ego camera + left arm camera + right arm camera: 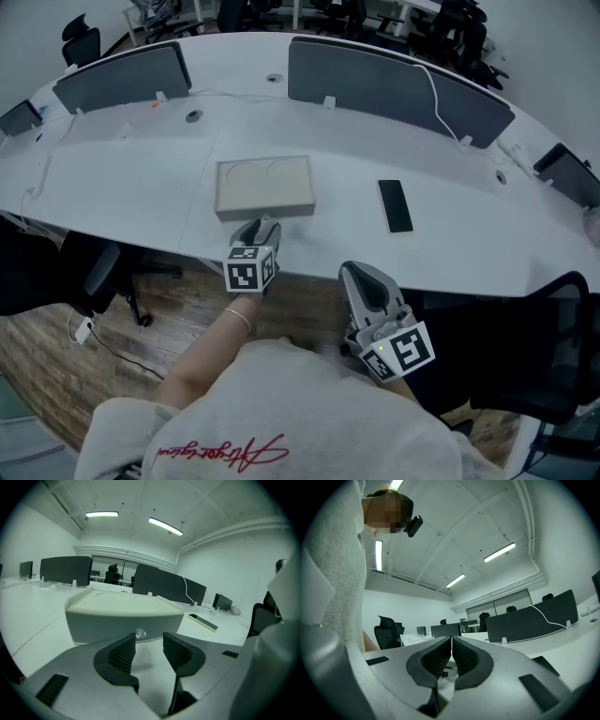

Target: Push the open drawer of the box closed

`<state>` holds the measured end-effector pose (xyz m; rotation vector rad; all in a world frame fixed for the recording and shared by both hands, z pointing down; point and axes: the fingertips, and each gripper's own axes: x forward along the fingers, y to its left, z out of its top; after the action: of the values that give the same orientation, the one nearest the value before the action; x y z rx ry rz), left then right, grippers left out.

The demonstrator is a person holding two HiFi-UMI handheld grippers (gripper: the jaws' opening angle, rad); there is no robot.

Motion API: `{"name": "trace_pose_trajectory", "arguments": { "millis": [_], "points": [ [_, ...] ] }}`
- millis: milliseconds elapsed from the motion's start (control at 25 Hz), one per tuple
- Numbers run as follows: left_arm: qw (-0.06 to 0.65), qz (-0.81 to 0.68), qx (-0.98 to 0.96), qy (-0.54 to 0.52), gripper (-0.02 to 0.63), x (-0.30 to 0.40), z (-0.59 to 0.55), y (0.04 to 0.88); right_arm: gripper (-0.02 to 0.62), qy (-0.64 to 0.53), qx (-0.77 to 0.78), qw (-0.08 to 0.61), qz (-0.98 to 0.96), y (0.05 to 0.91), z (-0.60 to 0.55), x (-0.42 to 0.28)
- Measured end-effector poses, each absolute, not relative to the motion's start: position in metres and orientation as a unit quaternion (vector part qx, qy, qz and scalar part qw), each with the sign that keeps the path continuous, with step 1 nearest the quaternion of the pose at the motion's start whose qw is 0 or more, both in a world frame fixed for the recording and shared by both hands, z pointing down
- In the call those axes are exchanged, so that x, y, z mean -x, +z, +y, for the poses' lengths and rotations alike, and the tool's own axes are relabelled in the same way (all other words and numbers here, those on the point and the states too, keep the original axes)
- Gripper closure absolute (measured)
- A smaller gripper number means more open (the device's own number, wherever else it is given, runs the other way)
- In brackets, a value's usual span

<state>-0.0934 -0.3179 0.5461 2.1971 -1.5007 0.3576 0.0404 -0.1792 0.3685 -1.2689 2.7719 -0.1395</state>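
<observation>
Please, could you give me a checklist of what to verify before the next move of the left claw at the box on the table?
1. Left claw open: ok; its jaws stand apart with nothing pressed between them.
2. Knob lined up: ok; it sits just ahead of the gap, not gripped.
3. Drawer pushed in: cannot tell; its front looks flush with the box, but no side view confirms it.
4. Right claw out of the way: ok; shut, empty, near the table edge, away from the box.
5. Phone clear: ok; it lies apart, right of the box.
</observation>
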Motion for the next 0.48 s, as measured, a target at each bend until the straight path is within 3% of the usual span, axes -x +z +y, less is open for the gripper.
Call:
{"name": "trace_pose_trajectory", "arguments": {
  "millis": [480],
  "points": [
    [0.102, -0.576, -0.81, 0.037, 0.426, 0.104, -0.261, 0.476, 0.577, -0.043, 0.383, 0.037, 0.922, 0.372, -0.149, -0.033]
  ]
}}
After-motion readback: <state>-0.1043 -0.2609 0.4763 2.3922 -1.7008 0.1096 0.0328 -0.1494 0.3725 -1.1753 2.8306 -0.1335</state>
